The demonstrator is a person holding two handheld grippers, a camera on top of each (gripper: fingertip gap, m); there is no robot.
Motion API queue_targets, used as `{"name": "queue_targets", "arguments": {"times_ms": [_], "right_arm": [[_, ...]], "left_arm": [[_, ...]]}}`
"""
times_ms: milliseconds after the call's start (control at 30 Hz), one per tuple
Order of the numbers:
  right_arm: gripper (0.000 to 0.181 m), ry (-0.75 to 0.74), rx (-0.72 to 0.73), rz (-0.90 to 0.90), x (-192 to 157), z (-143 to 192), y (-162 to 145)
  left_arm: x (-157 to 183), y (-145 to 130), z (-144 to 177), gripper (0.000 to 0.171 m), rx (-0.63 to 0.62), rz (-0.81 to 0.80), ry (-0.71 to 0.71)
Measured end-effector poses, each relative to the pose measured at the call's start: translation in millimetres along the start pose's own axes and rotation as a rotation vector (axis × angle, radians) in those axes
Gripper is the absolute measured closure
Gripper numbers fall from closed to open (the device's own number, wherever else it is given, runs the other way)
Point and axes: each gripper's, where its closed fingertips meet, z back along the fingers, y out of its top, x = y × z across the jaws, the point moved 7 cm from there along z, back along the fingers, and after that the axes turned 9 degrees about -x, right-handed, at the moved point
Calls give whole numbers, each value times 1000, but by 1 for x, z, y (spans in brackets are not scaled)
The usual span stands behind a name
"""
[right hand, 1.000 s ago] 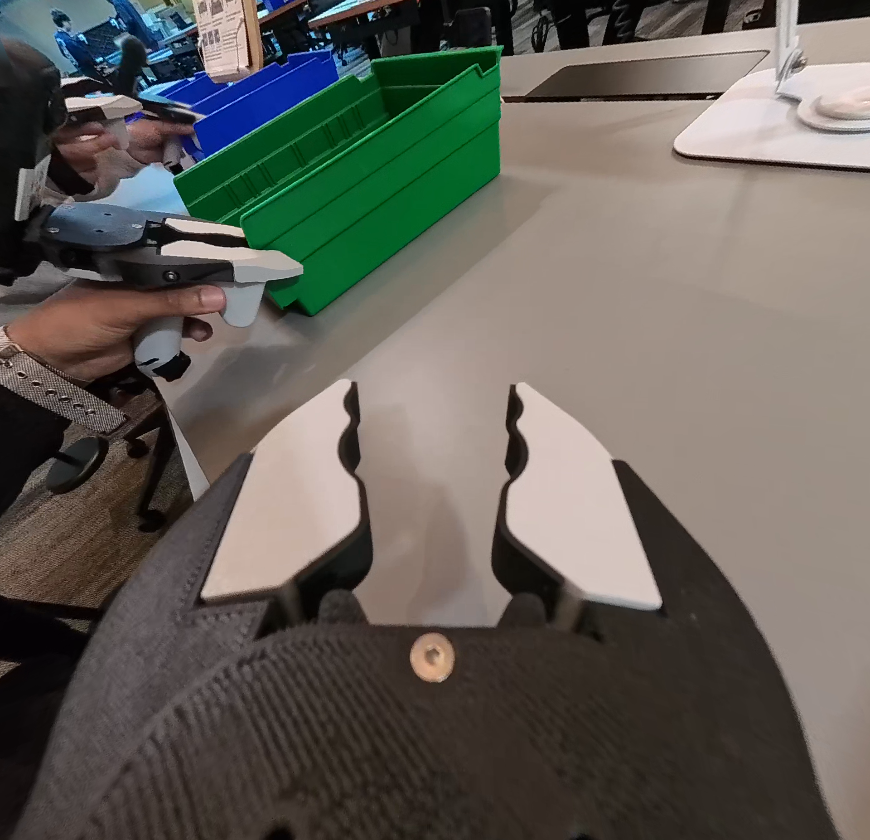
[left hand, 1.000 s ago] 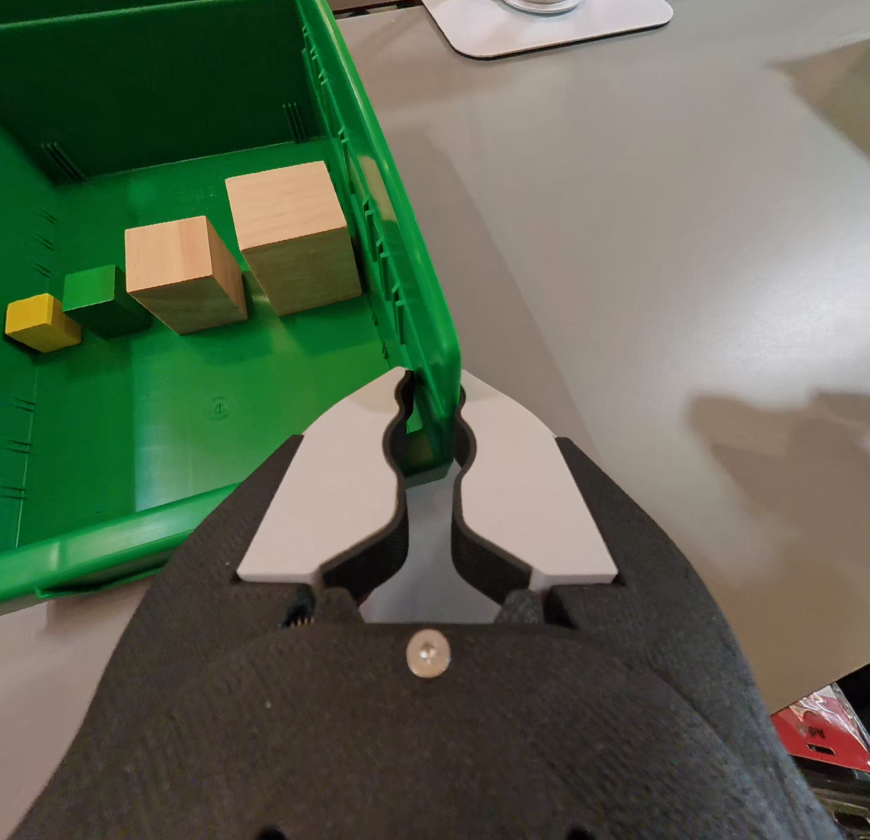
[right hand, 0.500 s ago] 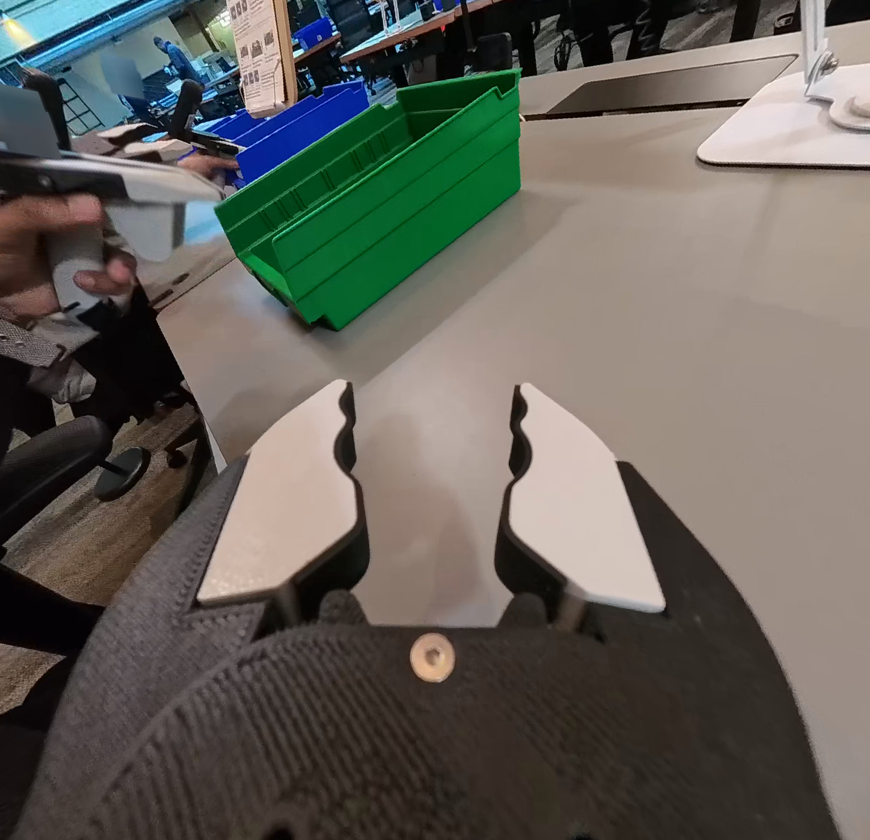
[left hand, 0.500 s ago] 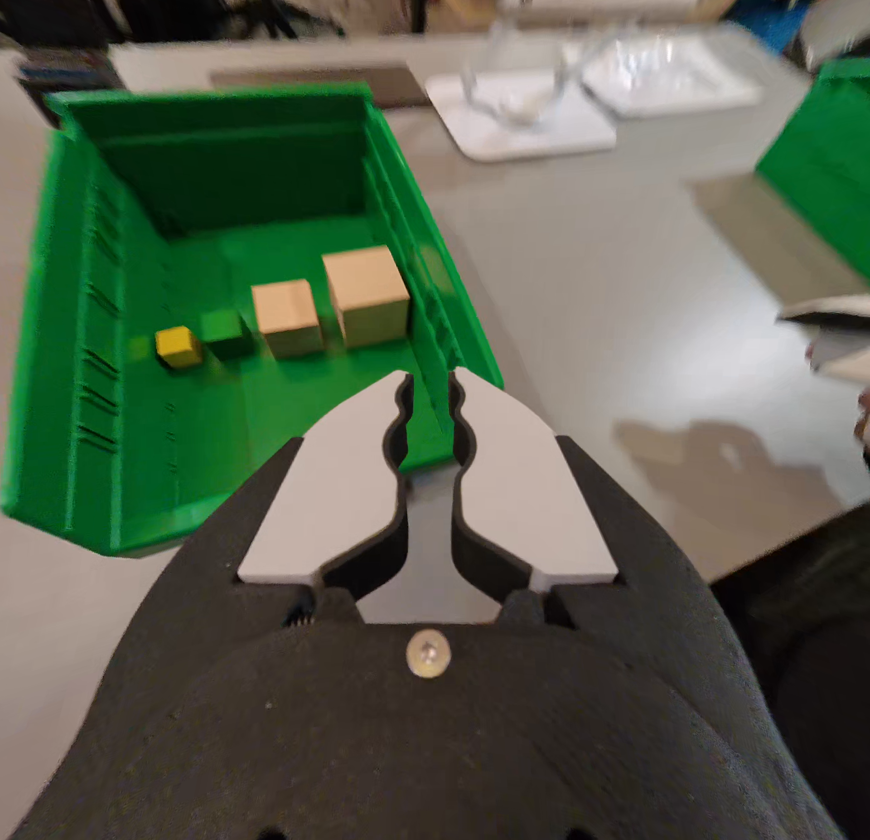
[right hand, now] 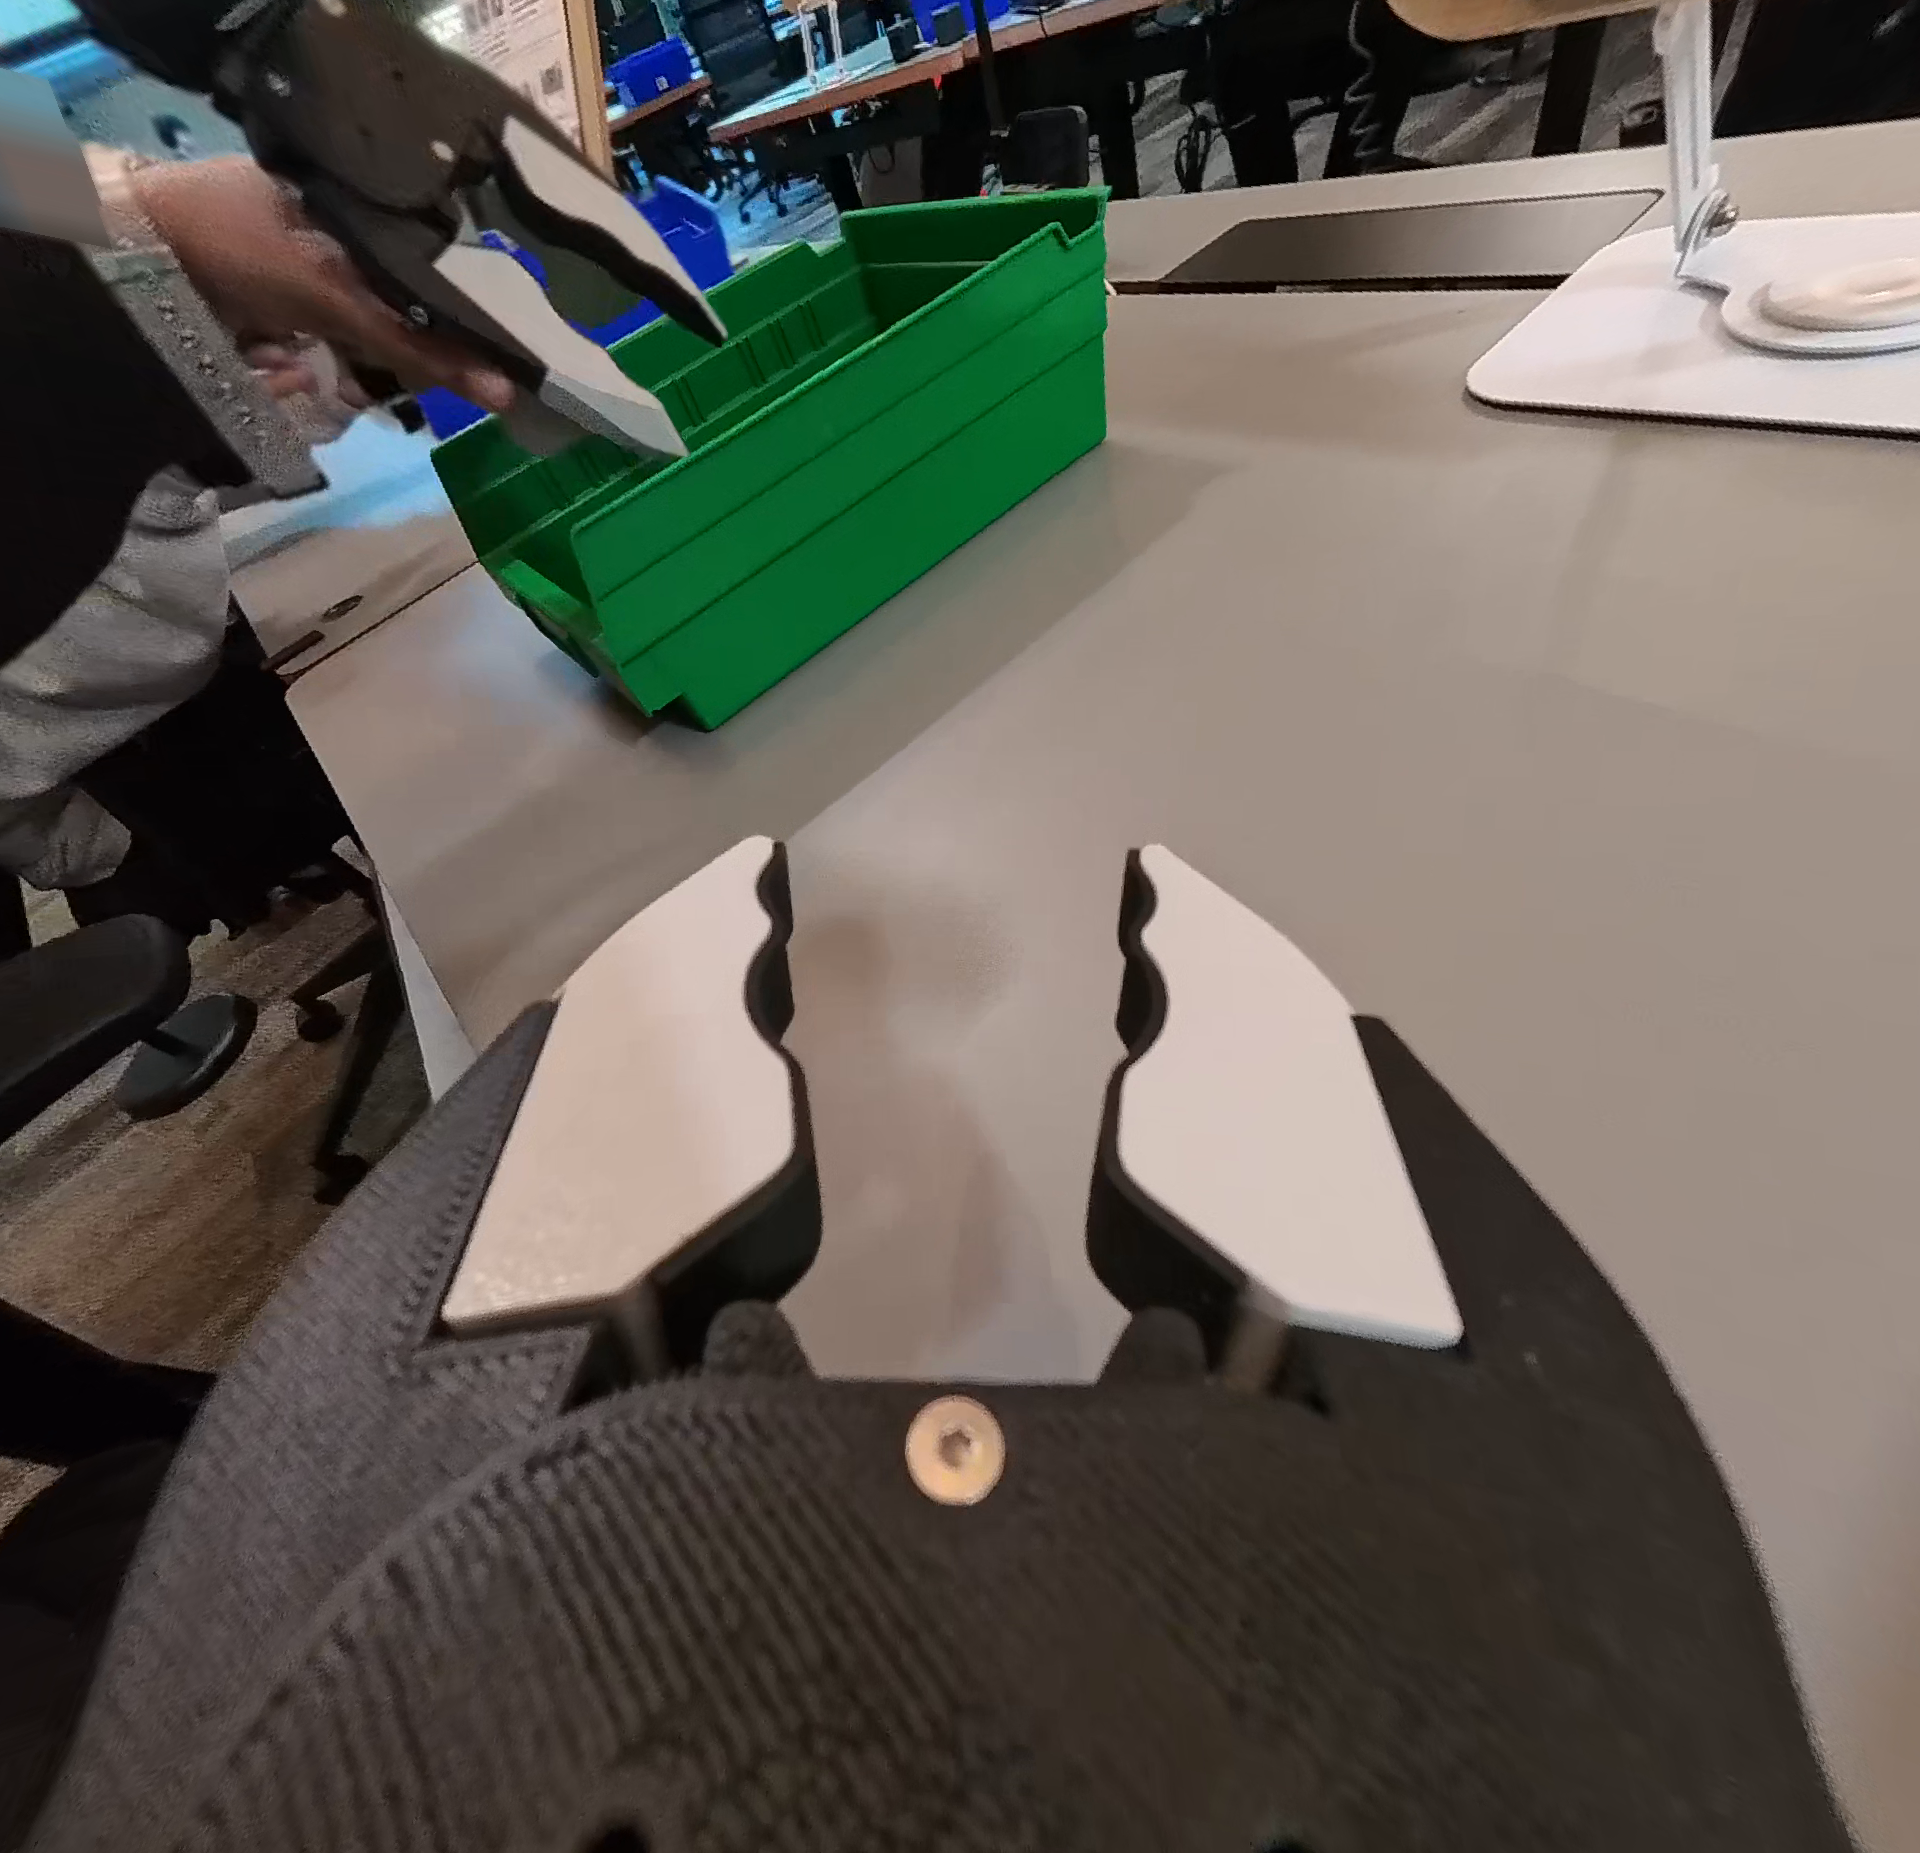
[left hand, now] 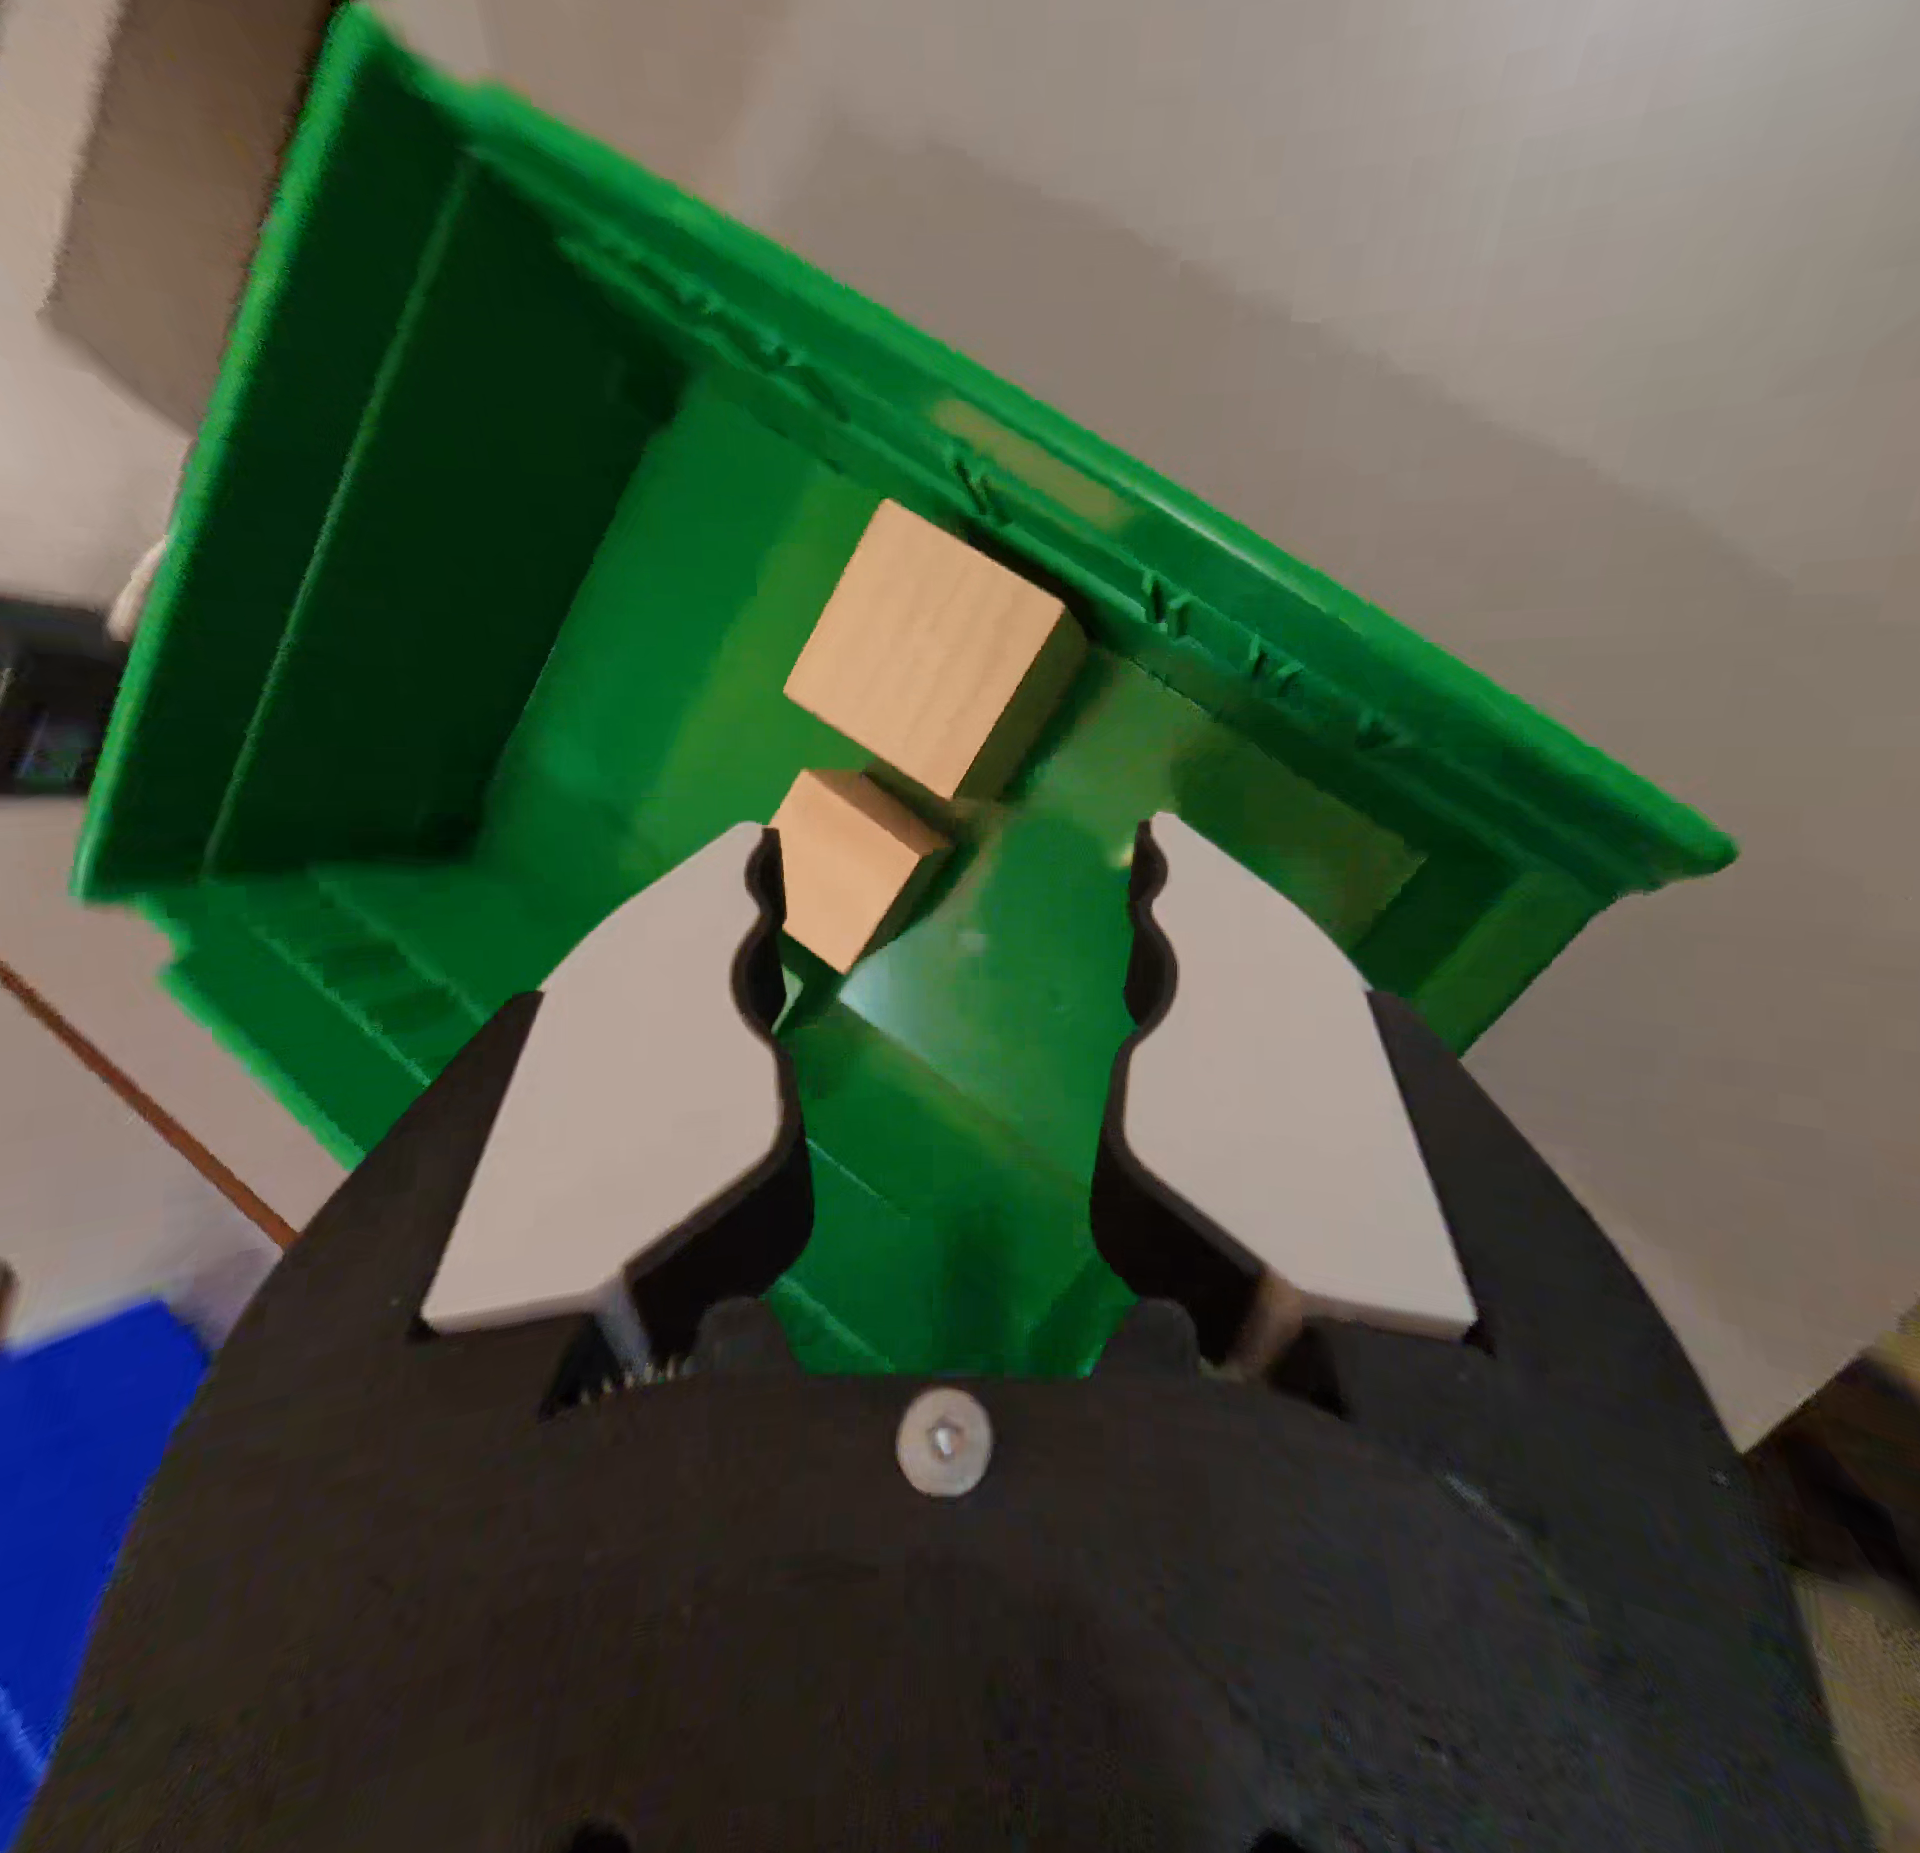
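A: Left wrist view: the left hand-held gripper (left hand: pixel 951 847) is spread and empty, hanging above the green bin (left hand: pixel 364 515); two wooden blocks (left hand: pixel 930 650) lie inside, the larger just beside the bin's long wall, the smaller (left hand: pixel 847 868) nearest the left fingertip.

B: Hazard, as I judge it: the picture is blurred; a fingertip could clip the smaller block or the wall.

A: Right wrist view: the right hand-held gripper (right hand: pixel 951 853) is spread, holding nothing, low over bare grey tabletop (right hand: pixel 1455 712); the bin sits well apart; a white base plate (right hand: pixel 1621 369) stands far right.
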Motion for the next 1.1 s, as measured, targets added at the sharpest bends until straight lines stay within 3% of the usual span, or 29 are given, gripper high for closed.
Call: {"name": "queue_targets", "arguments": {"times_ms": [200, 433, 567, 767, 833, 900, 1100], "right_arm": [[122, -33, -14, -25, 9, 0, -4], [125, -40, -21, -110, 19, 4, -14], [126, -48, -25, -160, 25, 10, -20], [129, -56, -8, -199, 32, 18, -24], [131, -43, -4, -214, 32, 19, -23], [132, -22, 1, -232, 32, 19, -23], [134, 34, 6, -257, 27, 18, -20]], "left_arm": [[-15, 27, -29, 105, -158, -249, -114], [-17, 39, -57, 123, -277, -404, -169], [-22, 44, -59, 123, -283, -406, -218], [-28, 47, -47, 120, -275, -387, -167], [-28, 47, -45, 110, -282, -370, -134], [-27, 45, -42, 117, -291, -365, -133], [-26, 41, -40, 109, -299, -397, -66]]}}
